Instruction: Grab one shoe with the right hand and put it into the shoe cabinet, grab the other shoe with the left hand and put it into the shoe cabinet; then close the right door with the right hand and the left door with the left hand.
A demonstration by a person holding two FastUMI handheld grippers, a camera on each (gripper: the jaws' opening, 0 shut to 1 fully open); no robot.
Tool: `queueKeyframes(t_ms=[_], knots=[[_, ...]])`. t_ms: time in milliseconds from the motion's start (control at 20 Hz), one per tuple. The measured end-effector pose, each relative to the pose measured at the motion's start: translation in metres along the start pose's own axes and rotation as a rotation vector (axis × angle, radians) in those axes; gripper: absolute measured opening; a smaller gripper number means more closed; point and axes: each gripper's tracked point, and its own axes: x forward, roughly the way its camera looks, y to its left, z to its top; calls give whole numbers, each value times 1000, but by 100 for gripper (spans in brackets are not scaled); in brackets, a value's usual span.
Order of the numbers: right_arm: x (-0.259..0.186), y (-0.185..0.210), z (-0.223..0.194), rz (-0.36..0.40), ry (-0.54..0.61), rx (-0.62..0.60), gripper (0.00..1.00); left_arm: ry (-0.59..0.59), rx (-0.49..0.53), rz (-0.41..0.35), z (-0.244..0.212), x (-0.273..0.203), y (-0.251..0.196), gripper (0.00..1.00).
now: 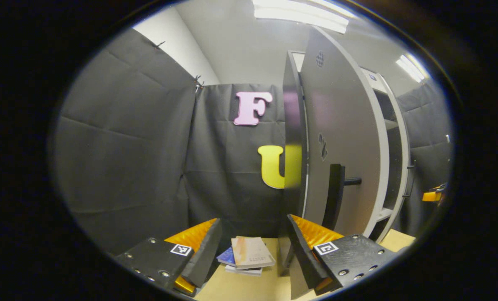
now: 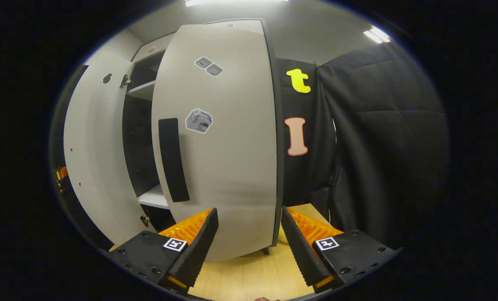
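Both doors stand ajar, so closing is what's left. No shoes are visible; probably already inside the cabinet (image 1: 393, 138), though its interior is too dark to confirm. The right gripper (image 2: 249, 234), released and empty, faces the right door (image 2: 224, 138) at 12 o'clock. The left gripper (image 1: 253, 242), likewise spread and empty, has the left door (image 1: 336, 138) at 1 o'clock.

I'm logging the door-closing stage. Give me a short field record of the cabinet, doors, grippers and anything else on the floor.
cabinet: shelves visible inside
left door: open, edge-on, ahead of left gripper
right door: partly open, dark handle facing right gripper
left gripper: fingers apart, holding nothing
right gripper: fingers apart, holding nothing
shoes: cannot tell, interior dark
books: small stack on wooden floor
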Motion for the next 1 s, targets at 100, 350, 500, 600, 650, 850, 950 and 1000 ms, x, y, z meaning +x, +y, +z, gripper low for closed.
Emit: queueKeyframes(t_ms=[100, 350, 500, 600, 650, 850, 950, 1000], knots=[[-3, 1, -5, -10, 7, -11, 96, -20, 33, -41, 11, 17, -11, 89], [-7, -1, -10, -41, 26, 17, 96, 15, 16, -21, 1, 23, -12, 95], [-12, -3, -14, -54, 39, 45, 96, 36, 44, -44, 4, 19, -31, 88], [-12, -15, -18, -56, 32, 73, 96, 49, 49, -83, 2, 19, -59, 95], [-13, -20, -18, -54, 31, 84, 96, 56, 29, -103, -1, 18, -75, 95], [-17, -41, -12, -66, 16, 87, 96, 55, 35, -121, 3, 26, -130, 95], [-21, -59, -10, -78, 13, 87, 96, 52, 17, -117, 1, 30, -155, 96], [-25, -69, -10, -87, 12, 88, 96, 57, -7, -122, -3, 35, -168, 96]])
